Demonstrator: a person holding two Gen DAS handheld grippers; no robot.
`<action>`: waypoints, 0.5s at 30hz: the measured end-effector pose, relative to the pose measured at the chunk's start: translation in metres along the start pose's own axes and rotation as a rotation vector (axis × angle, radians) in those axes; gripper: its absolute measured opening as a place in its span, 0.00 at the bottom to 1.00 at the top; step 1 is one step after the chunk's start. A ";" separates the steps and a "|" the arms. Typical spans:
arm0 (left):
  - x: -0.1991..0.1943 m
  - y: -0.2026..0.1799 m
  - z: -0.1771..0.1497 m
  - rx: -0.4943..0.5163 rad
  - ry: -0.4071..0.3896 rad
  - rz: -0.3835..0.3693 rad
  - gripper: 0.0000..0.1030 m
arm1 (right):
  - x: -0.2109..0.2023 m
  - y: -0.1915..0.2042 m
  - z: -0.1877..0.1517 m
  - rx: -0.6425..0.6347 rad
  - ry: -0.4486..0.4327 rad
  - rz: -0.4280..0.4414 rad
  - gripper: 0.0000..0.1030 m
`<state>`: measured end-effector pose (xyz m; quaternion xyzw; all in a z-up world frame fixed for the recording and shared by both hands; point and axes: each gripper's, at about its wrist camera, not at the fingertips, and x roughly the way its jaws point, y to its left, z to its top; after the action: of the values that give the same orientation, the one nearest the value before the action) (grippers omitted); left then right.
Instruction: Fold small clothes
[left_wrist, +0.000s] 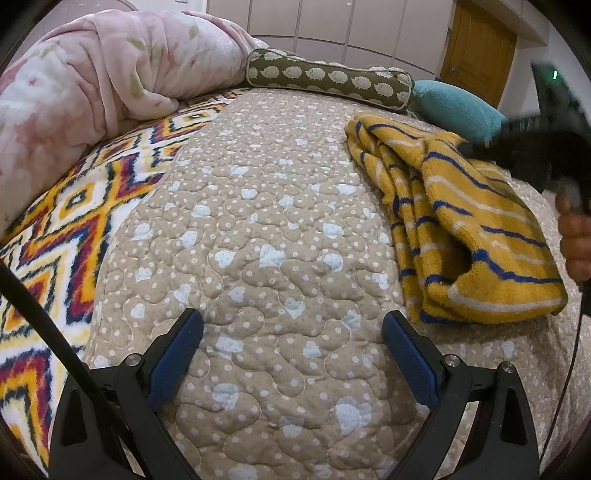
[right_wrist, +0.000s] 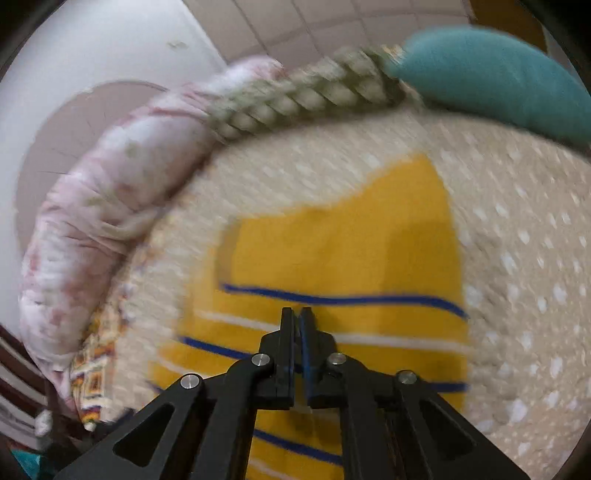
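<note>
One yellow striped garment (left_wrist: 465, 229) lies folded near the right edge of the quilted bed cover (left_wrist: 258, 258). The left claw (left_wrist: 291, 332) is spread wide over bare quilt; the right claw (right_wrist: 297, 317) is clenched together above the garment, grasping nothing visible.

So the whole scene sits on a bed with a beige quilted bedspread (left_wrist: 266, 258), dotted and covered in little pale hearts. Off to the tool's left there's a zigzag fleece blanket (left_wrist: 74, 221) and a bunched-up pink floral blanket (left_wrist: 110, 66). Straight ahead, a green hedgehog-print bolster (left_wrist: 328, 79) lies just beside a teal pillow (left_wrist: 458, 107). Behind those, pale panelled wardrobe doors (left_wrist: 332, 26) and a wooden door (left_wrist: 476, 48) at far right.
</note>
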<state>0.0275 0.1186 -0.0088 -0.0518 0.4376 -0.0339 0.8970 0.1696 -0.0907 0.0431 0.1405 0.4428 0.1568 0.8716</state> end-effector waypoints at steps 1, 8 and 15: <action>0.000 -0.001 0.000 0.000 0.000 0.000 0.94 | 0.000 0.010 0.000 -0.014 -0.003 0.031 0.06; 0.000 0.000 0.000 0.001 0.000 -0.001 0.94 | 0.080 0.059 0.003 -0.097 0.152 0.032 0.05; -0.002 0.002 -0.001 -0.011 -0.011 -0.014 0.94 | 0.029 0.076 -0.003 -0.140 0.062 0.042 0.05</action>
<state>0.0255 0.1206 -0.0080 -0.0602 0.4326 -0.0375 0.8988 0.1720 -0.0097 0.0494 0.0835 0.4544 0.2100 0.8616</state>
